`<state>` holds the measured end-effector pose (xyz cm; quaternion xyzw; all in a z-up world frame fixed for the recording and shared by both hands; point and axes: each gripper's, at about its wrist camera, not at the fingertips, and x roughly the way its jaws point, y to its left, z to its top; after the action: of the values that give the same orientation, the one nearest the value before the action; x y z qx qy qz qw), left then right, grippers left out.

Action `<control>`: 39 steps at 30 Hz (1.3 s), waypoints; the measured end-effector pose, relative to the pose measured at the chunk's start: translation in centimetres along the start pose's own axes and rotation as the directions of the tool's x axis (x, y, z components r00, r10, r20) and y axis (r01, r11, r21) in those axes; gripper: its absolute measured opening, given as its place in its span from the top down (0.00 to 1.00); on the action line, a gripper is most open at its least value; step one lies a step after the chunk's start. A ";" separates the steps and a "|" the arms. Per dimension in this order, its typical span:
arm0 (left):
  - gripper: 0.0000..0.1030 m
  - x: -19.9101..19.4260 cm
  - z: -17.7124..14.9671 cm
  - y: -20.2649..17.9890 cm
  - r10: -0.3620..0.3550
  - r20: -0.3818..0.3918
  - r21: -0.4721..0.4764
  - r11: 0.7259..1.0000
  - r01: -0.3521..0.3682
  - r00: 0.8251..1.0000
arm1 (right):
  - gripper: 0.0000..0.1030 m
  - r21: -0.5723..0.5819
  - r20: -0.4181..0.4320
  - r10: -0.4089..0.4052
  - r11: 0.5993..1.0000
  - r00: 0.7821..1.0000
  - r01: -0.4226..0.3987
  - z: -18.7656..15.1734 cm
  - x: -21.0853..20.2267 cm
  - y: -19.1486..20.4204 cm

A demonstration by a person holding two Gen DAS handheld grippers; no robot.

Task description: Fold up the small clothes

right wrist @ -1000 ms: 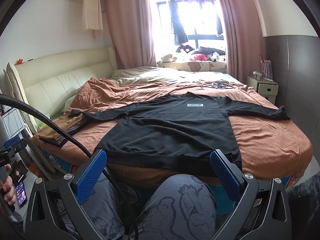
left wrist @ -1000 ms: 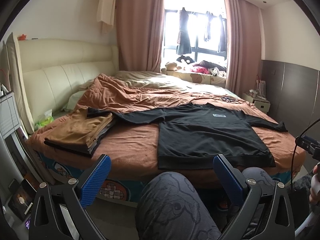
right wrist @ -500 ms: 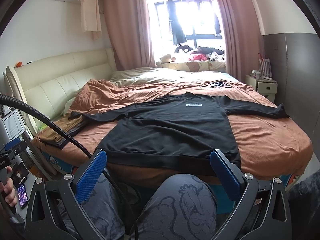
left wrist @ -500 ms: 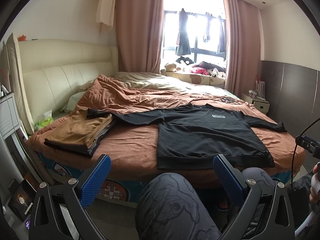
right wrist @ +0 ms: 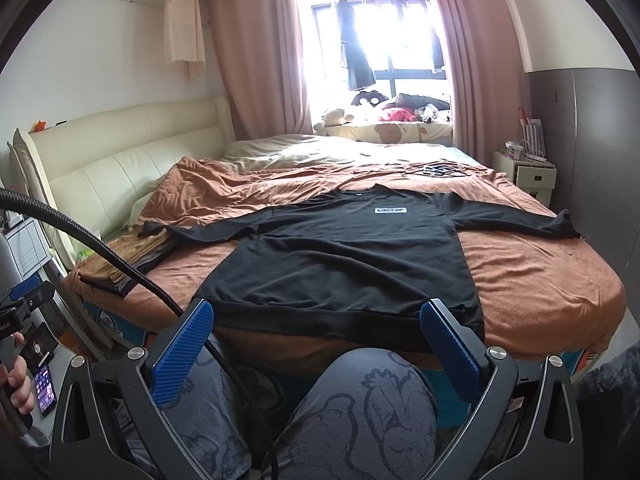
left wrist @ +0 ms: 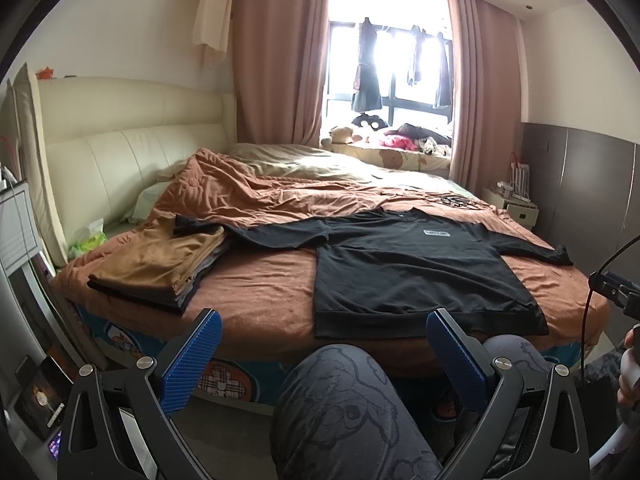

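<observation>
I hold left claw [left wrist: 320, 354] low over my knee [left wrist: 340, 400], short of bed [left wrist: 260, 280], fingers apart, nothing between them. Right claw [right wrist: 316, 340] same, spread wide, empty. Black long-sleeve shirt [right wrist: 340, 256] lies flat on brown blanket, hem at near edge of bed, collar far, sleeves stretched out left and right. Stack of folded clothes [left wrist: 160, 268] sits left of shirt, left sleeve end touching it. Window [right wrist: 380, 40] at far wall
</observation>
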<state>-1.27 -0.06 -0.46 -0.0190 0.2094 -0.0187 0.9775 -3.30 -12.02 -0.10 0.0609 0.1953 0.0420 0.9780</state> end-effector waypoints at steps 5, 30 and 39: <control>0.00 0.0 0.0 0.1 -0.001 0.002 0.002 1.000 0.001 1.000 | 0.00 0.012 -0.002 0.003 1.000 1.000 -0.003 0.3 0.1 -0.1; 0.00 0.9 2.4 3.0 0.036 0.028 -0.028 0.999 -0.035 0.999 | 0.00 -0.045 -0.008 0.050 0.998 0.999 -0.050 3.5 3.9 0.9; 0.00 5.4 2.6 5.4 0.041 -0.019 -0.067 0.997 -0.042 0.999 | 0.00 -0.003 -0.055 0.064 0.998 0.996 -0.064 4.3 8.8 0.8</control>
<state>4.87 5.18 -0.57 -0.0476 0.2189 0.0085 0.9745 6.40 -10.72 0.69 0.0636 0.2198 0.0753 0.9706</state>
